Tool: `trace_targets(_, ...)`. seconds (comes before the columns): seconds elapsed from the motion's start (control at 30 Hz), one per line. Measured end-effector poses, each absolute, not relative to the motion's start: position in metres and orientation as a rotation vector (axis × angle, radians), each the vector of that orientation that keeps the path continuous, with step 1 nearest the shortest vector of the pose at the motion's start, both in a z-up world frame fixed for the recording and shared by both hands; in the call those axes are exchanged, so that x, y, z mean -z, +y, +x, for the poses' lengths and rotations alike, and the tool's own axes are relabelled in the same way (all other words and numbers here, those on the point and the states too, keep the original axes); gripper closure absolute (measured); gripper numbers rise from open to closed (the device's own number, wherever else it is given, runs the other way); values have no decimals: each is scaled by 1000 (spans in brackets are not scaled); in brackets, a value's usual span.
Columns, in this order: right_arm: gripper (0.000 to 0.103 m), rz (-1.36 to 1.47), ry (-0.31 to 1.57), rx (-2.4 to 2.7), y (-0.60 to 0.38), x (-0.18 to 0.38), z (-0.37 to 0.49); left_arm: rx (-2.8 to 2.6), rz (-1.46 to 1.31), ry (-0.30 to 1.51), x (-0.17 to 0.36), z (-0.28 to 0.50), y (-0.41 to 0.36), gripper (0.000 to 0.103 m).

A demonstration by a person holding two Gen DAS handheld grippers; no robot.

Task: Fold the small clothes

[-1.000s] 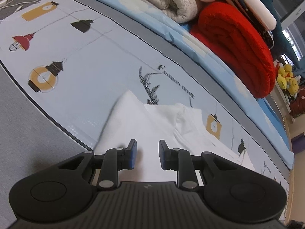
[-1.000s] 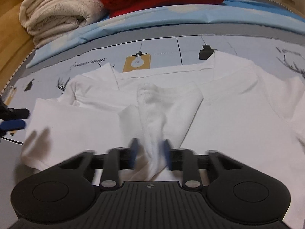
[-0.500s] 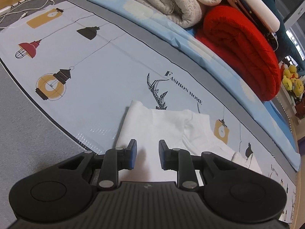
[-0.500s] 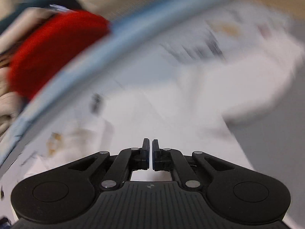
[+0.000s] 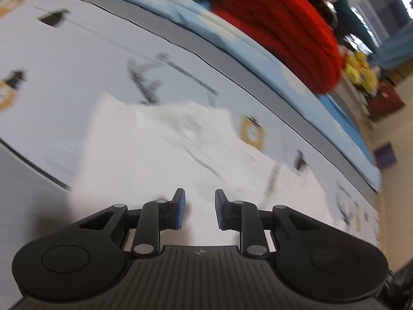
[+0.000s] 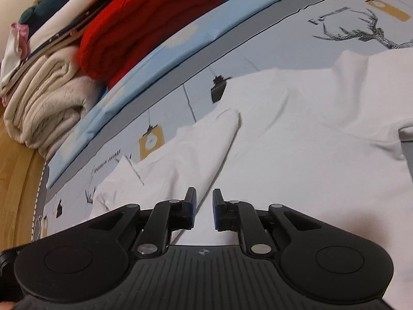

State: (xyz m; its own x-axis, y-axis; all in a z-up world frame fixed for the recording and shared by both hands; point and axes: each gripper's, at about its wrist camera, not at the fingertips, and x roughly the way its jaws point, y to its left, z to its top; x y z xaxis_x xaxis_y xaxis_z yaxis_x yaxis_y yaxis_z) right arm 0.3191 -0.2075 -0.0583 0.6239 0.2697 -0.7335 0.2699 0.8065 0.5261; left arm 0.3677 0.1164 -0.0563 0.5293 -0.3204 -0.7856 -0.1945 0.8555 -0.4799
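A small white garment (image 6: 296,134) lies spread on the printed bedsheet (image 6: 258,38), with one sleeve (image 6: 206,139) folded in over its body. My right gripper (image 6: 204,206) hovers over the edge of that sleeve; its jaws are opening and nothing is between them. In the blurred left wrist view the same white garment (image 5: 160,149) lies ahead, one corner near the sheet's grey border. My left gripper (image 5: 200,206) stands open just above the cloth, holding nothing.
A red rolled blanket (image 6: 144,23) and a cream blanket (image 6: 44,98) are stacked along the far side of the bed, with more folded bedding behind. A wooden floor (image 6: 15,180) shows past the bed's left edge. Yellow toys (image 5: 361,69) sit at the far right.
My right gripper let go of the bunched sleeve, swung and rolled, closed fully, and now its jaws are parting. The sleeve lies folded over the body. My left gripper shifted along the garment, open throughout.
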Motion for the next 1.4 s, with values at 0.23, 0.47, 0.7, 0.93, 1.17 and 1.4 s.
trace_targets(0.23, 89, 630, 955, -6, -202, 58, 322, 160, -557, 1049, 70, 367, 72, 69)
trace_targets(0.47, 88, 610, 965, -3, -203, 58, 322, 220, -596, 1072, 85, 377, 45, 69)
trace_targets(0.7, 80, 619, 948, 26, -213, 54, 324, 554, -599, 1145, 90, 373, -2, 88)
trace_targets(0.93, 68, 600, 929, 41, -215, 53, 327, 369, -468, 1104, 70, 373, 35, 85)
trace_targets(1.17, 67, 539, 949, -27, -187, 58, 336, -110, -367, 947, 44, 373, 126, 70)
trace_targets(1.4, 64, 417, 969, -108, -139, 68, 349, -279, -440, 968, 50, 374, 184, 70)
